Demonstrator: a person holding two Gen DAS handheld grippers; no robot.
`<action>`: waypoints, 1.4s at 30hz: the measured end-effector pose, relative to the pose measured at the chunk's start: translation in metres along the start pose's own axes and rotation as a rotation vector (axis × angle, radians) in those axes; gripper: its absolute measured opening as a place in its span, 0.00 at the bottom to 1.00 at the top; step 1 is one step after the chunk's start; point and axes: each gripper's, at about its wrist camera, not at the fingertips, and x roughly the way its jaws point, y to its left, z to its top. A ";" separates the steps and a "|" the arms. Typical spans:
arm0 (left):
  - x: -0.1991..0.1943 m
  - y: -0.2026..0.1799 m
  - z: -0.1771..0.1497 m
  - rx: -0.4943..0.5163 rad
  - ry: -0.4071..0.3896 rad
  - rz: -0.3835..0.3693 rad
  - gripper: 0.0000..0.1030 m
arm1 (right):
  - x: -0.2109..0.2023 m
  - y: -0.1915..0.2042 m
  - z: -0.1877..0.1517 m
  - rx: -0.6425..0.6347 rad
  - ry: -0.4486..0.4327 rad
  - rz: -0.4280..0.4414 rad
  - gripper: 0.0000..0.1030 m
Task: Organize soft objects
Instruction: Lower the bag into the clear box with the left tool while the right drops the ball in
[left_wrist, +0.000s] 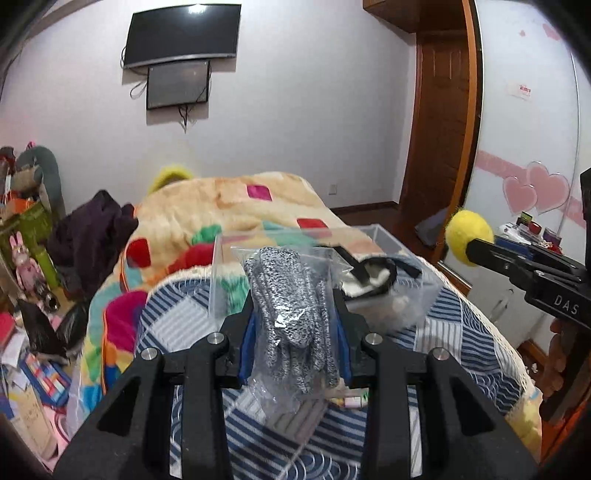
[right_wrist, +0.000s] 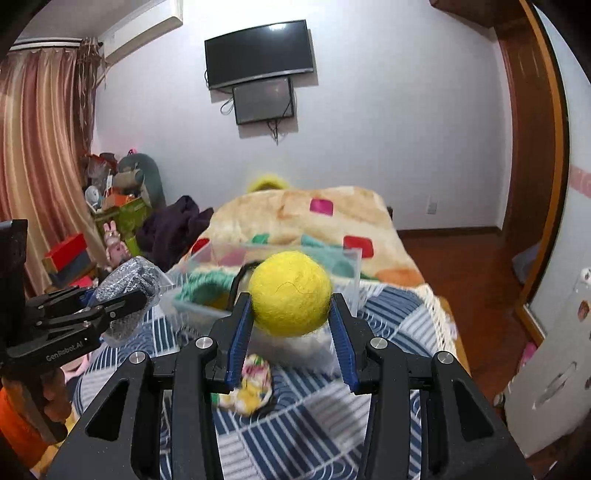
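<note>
My left gripper (left_wrist: 294, 304) is shut on a clear plastic bag holding black-and-white knit gloves (left_wrist: 291, 280), lifted above the bed. From the right wrist view, the same gripper (right_wrist: 138, 295) and bagged gloves (right_wrist: 129, 275) appear at the left. My right gripper (right_wrist: 290, 314) is shut on a fuzzy yellow felt ball (right_wrist: 290, 291), also raised; it shows at the right edge (left_wrist: 474, 248) with the ball (left_wrist: 466, 236). Just beyond both stands a clear plastic box (left_wrist: 221, 273) (right_wrist: 352, 258) on the bed, with a black-and-white soft item inside. A small yellow-pink crocheted piece (right_wrist: 251, 384) lies on the quilt below.
The bed carries a blue-and-white striped quilt (left_wrist: 461, 332) and a plush blanket with coloured squares (left_wrist: 229, 206). A dark purple garment (left_wrist: 92, 229) lies at its left edge. Boxes, toys and papers crowd the floor at left (left_wrist: 33, 258). A wardrobe door (right_wrist: 546, 369) stands at right.
</note>
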 end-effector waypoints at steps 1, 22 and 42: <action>0.004 -0.001 0.003 0.003 0.000 0.001 0.34 | 0.002 0.000 0.002 -0.003 -0.005 -0.007 0.37; 0.113 0.001 0.021 -0.054 0.147 -0.031 0.34 | 0.078 -0.012 -0.006 0.022 0.159 -0.057 0.37; 0.102 -0.002 0.011 -0.014 0.179 -0.018 0.52 | 0.071 -0.018 -0.009 0.035 0.206 -0.029 0.45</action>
